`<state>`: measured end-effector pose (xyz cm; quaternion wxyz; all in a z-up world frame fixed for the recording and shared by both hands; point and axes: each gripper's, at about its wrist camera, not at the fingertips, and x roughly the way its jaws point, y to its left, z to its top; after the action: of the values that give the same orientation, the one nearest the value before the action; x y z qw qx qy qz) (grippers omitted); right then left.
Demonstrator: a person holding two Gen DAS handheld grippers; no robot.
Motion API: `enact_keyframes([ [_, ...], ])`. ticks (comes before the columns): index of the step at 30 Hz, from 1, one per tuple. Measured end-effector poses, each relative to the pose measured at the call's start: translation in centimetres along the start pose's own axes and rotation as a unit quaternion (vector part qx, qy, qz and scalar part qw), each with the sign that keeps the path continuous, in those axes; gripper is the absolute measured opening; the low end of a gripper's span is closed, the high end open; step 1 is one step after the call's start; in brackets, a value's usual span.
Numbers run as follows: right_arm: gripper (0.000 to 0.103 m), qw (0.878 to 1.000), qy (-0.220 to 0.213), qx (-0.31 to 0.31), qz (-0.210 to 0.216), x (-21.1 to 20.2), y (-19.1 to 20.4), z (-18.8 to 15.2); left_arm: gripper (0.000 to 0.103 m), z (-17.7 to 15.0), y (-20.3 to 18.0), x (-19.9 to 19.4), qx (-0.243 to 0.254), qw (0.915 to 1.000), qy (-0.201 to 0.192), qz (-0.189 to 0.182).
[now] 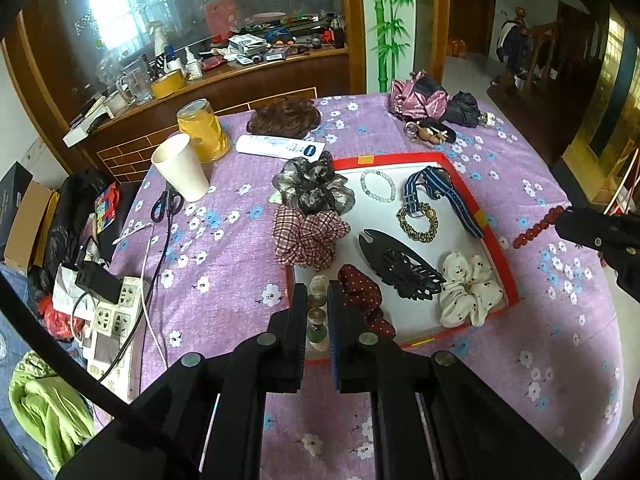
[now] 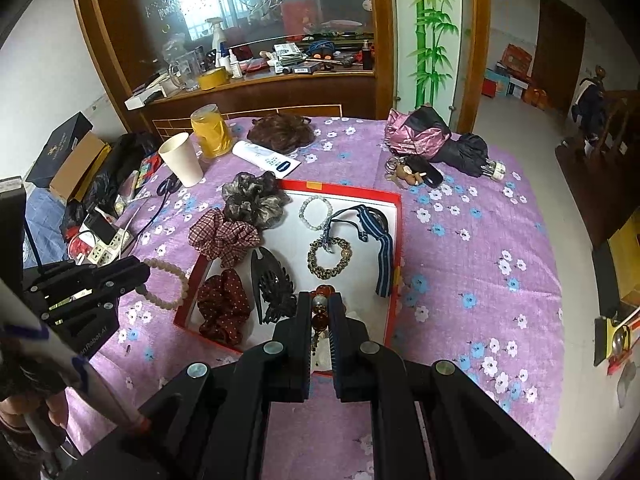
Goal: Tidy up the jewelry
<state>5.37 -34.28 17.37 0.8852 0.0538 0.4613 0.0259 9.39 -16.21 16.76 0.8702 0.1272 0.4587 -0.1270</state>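
A red-rimmed box [image 1: 404, 157] [image 2: 394, 216] with a white floor lies on the purple cloth. It holds a pale bead bracelet [image 1: 378, 186], a gold chain bracelet [image 1: 418, 222], a blue striped strap [image 1: 444, 192], a black hair claw [image 1: 400, 266], a white scrunchie [image 1: 470, 290] and a red dotted scrunchie [image 1: 366, 300]. My left gripper [image 1: 318, 312] is shut on a cream bead bracelet [image 2: 168, 284] at the box's near left corner. My right gripper [image 2: 322, 320] is shut on a red bead bracelet [image 1: 538, 227] above the box's right side.
A plaid scrunchie [image 1: 308, 236] and a grey scrunchie [image 1: 314, 184] lie on the box's left rim. A paper cup [image 1: 182, 168], yellow jar [image 1: 204, 130], lotion tube [image 1: 280, 146], scissors [image 1: 166, 202], hairpiece [image 1: 284, 116], umbrellas [image 1: 432, 100] and keys [image 1: 430, 132] lie around. A power strip [image 1: 112, 312] sits at the left edge.
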Motion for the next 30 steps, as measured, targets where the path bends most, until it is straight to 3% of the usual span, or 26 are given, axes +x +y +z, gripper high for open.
enact_keyframes([
  [11, 0.008, 0.999, -0.03, -0.027, 0.016, -4.3, 0.0, -0.4, 0.009, -0.7, 2.5, -7.7, -0.028, 0.9991, -0.023, 0.021],
  [19, 0.008, 0.996, -0.056, -0.049, 0.045, -7.0, 0.2, 0.8, 0.009, 2.0, 3.6, -13.4, -0.016, 0.9975, -0.054, 0.044],
  [25, 0.008, 0.996, -0.039, -0.041, 0.065, -4.8, 0.2, 2.2, 0.009, 4.0, 3.2, -11.8, -0.03, 0.998, -0.052, 0.018],
  [30, 0.008, 0.998, -0.009, -0.024, 0.063, -1.4, -0.1, 2.2, 0.009, 4.4, 2.4, -6.1, -0.048, 0.9981, -0.02, -0.032],
])
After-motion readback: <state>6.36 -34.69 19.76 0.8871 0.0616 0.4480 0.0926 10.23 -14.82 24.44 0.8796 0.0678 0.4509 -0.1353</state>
